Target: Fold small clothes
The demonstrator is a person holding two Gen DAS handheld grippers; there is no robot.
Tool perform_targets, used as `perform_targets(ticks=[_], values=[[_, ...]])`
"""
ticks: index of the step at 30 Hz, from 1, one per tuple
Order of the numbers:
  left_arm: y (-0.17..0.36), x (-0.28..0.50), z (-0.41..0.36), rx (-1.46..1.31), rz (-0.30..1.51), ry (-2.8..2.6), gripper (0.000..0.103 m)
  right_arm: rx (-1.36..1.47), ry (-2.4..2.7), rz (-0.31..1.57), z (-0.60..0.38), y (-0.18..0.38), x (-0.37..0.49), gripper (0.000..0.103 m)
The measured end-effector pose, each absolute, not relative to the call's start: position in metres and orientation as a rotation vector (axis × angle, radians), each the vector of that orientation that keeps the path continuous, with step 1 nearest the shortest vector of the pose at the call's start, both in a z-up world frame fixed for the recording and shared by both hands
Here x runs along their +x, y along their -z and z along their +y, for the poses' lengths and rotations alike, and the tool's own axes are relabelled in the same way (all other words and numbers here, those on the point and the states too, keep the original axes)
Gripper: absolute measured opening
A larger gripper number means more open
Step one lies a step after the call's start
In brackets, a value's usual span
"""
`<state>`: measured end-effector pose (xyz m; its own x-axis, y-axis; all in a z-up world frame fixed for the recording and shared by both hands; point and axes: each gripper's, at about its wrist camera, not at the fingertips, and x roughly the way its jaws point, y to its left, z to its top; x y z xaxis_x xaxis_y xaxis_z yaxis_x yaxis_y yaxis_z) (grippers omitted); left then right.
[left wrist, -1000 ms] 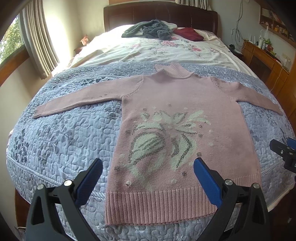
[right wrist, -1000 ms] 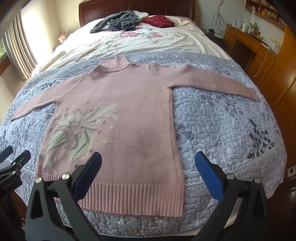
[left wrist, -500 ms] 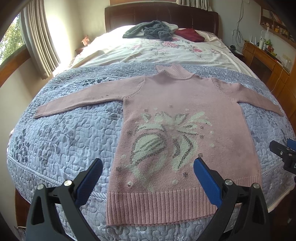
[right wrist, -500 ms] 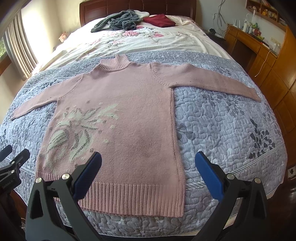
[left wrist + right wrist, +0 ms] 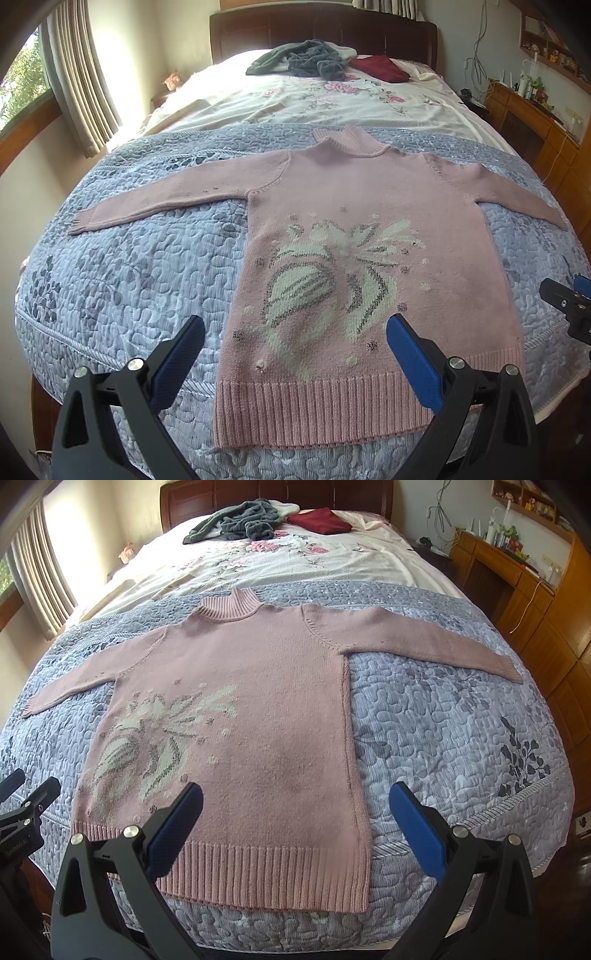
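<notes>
A pink knit sweater (image 5: 369, 192) (image 5: 258, 672) with a white and grey flower pattern lies flat, front up, on a blue-grey quilt (image 5: 129, 266) (image 5: 443, 720), both sleeves spread out sideways and the ribbed hem nearest me. My left gripper (image 5: 295, 354) hovers open above the hem's left part, nothing between its blue pads. Over the hem's right part my right gripper (image 5: 295, 830) is also open and empty. Each gripper shows at the edge of the other's view: the right one (image 5: 569, 306) and the left one (image 5: 26, 812).
Beyond the quilt lies a cream floral bedspread (image 5: 332, 103) with a grey garment (image 5: 303, 61) and a dark red garment (image 5: 380, 68) near the wooden headboard (image 5: 321, 33). A wooden dresser (image 5: 517, 572) stands right of the bed, curtains and a window (image 5: 74, 74) to the left.
Both views have shifted very slightly, the sweater sitting a touch lower and nearer in frame. The sweater lies as before and both grippers stay open.
</notes>
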<state>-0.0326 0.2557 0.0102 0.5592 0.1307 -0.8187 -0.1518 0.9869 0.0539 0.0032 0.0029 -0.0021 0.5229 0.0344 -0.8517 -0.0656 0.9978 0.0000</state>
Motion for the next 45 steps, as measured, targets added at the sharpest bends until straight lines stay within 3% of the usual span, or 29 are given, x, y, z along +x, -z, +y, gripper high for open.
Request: perform_targets(ticks=[45], values=[[-0.022,-0.031,0.252,-0.034,0.879,-0.187,0.099,0.000,-0.095,0.981,-0.006,0.001,0.011,0.100]])
